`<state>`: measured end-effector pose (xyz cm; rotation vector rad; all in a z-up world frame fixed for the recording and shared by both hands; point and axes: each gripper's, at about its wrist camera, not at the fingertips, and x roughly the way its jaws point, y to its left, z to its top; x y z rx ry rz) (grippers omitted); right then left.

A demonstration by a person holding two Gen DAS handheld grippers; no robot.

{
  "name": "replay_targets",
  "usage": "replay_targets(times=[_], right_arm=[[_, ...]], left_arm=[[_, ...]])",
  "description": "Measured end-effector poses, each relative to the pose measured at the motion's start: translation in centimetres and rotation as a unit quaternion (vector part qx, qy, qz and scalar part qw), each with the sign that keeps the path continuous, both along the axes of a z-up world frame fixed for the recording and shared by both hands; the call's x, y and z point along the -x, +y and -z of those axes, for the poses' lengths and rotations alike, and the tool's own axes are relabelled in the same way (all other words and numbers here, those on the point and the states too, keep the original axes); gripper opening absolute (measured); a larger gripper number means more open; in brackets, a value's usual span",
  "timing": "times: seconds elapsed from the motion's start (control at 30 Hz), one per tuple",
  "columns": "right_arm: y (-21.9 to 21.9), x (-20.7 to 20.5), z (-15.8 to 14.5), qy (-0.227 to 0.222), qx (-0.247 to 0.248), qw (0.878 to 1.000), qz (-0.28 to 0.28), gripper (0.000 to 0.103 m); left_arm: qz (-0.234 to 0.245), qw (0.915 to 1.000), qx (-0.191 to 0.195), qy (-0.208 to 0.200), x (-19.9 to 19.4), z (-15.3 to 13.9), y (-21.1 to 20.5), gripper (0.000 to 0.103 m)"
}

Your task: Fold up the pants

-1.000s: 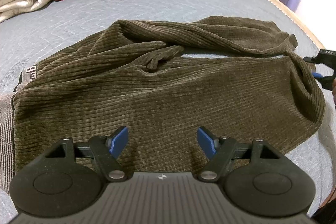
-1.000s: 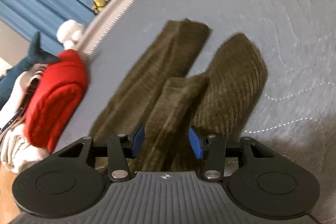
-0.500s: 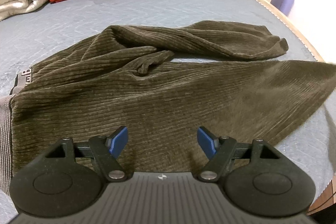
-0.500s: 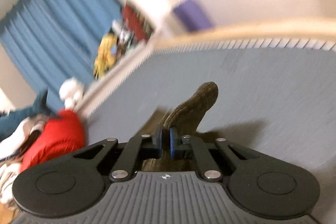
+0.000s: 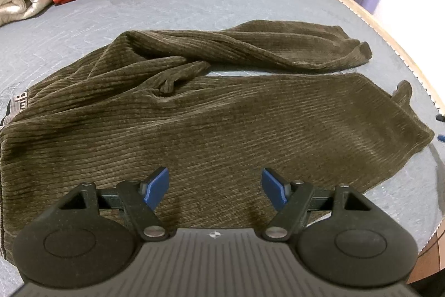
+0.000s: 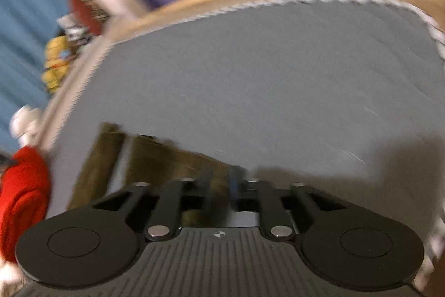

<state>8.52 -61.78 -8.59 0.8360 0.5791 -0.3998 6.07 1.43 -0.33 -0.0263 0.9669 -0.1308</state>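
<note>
The soft, limp corduroy pants [image 5: 222, 113], spread across the frame's middle on the bed [image 5: 222, 2], are best taken at a leg hem; left gripper [image 5: 215, 187] jaws are spread, while the right gripper [image 6: 221, 189] is too blurred to tell.

The near leg of the pants [image 5: 250, 130] was bunched up at its right end a second ago. Then it was pulled out long to the right, and now it lies flat on the bed [image 5: 222, 2]. The right gripper [image 6: 222, 188] had closed on the leg end; now its view is too blurry to tell.
</note>
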Motion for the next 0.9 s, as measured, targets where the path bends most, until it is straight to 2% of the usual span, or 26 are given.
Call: replay_targets(times=[0.03,0.07,0.13,0.2,0.23,0.27,0.3,0.33,0.43,0.5,0.6,0.67,0.73,0.8,0.83,0.87,0.9], right_arm=[[0.2,-1.0,0.4,0.019,0.004,1.0,0.002,0.07],[0.2,-1.9,1.3,0.04,-0.005,0.999,0.011,0.073],[0.2,-2.9,3.0,0.063,-0.034,0.997,0.017,0.073],[0.8,-4.1,2.7,0.06,-0.002,0.998,0.018,0.073],[1.1,-4.2,2.9,0.056,0.0,0.998,0.013,0.07],[1.2,-4.6,3.1,0.055,0.001,0.998,0.015,0.059],[1.2,-4.9,3.2,0.058,0.003,0.998,0.016,0.033],[1.3,-5.2,3.4,0.061,0.005,0.998,0.013,0.023],[1.8,-4.9,3.1,0.056,0.045,0.997,0.007,0.018],[2.2,-3.0,0.4,0.029,0.092,0.995,0.039,0.016],[3.3,1.4,-4.8,-0.057,0.126,0.986,0.095,0.015],[4.3,3.7,-6.4,-0.068,0.151,0.979,0.119,0.015],[4.4,4.6,-5.7,-0.008,0.159,0.975,0.153,0.015],[2.6,4.2,-2.8,0.092,0.108,0.975,0.17,0.018],[1.7,4.4,-1.7,0.132,0.087,0.968,0.193,0.019],[1.2,4.8,-1.1,0.155,0.083,0.96,0.218,0.022],[0.8,4.9,-1.0,0.158,0.089,0.956,0.23,0.023]], left_arm=[[0.0,1.0,-0.003,0.001,-0.1,0.2,0.0,0.079],[-0.001,1.0,-0.006,0.002,-0.2,0.3,0.0,0.079],[-0.003,0.9999,-0.012,0.005,-0.5,0.7,0.3,0.079],[-0.009,0.9998,-0.014,0.008,-0.8,0.9,0.7,0.079],[-0.011,0.9998,-0.014,0.009,-0.9,1.0,0.8,0.079],[-0.013,0.9998,-0.014,0.009,-1.0,1.0,0.9,0.079],[-0.013,0.9998,-0.014,0.009,-1.0,1.0,0.9,0.079],[-0.013,0.9998,-0.014,0.009,-1.0,1.0,0.9,0.079],[-0.01,0.9998,-0.012,0.008,-1.0,0.9,0.8,0.079],[-0.01,0.9999,-0.008,0.007,-1.0,0.7,0.8,0.079],[-0.01,0.9999,-0.002,0.005,-0.9,0.5,0.8,0.079],[-0.006,1.0,0.0,0.004,-0.8,0.3,0.7,0.079],[-0.001,1.0,0.003,0.003,-0.7,0.2,0.5,0.079],[0.004,1.0,0.004,0.002,-0.5,0.0,0.4,0.079],[0.007,1.0,0.005,0.002,-0.5,0.0,0.4,0.079],[0.008,1.0,0.005,0.001,-0.4,0.0,0.4,0.079],[0.009,0.9999,0.005,0.001,-0.3,-0.1,0.4,0.079]])
